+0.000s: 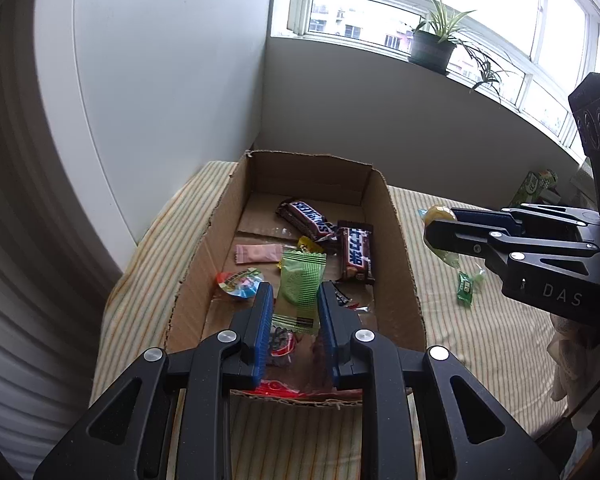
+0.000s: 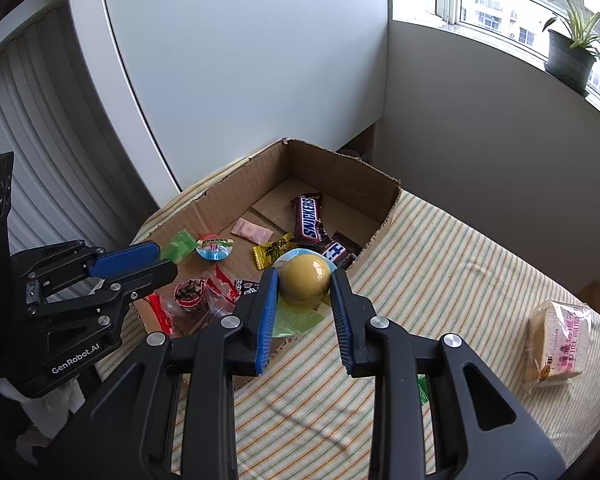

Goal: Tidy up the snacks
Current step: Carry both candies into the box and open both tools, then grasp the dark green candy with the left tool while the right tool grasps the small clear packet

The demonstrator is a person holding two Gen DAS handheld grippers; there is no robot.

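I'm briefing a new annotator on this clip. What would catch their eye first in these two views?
Probably the yellow ball-shaped snack gripped by the right gripper near the cardboard box. Next, the left gripper holds a green packet over the box, above two Snickers bars.

Soft daylight pours in from the window (image 1: 440, 4), whose panes are blown out to white. The wall (image 1: 160, 80) beside it is evenly lit (no hard shadows anywhere). Both views bend strongly and darken toward the corners, and the centre stays sharp.
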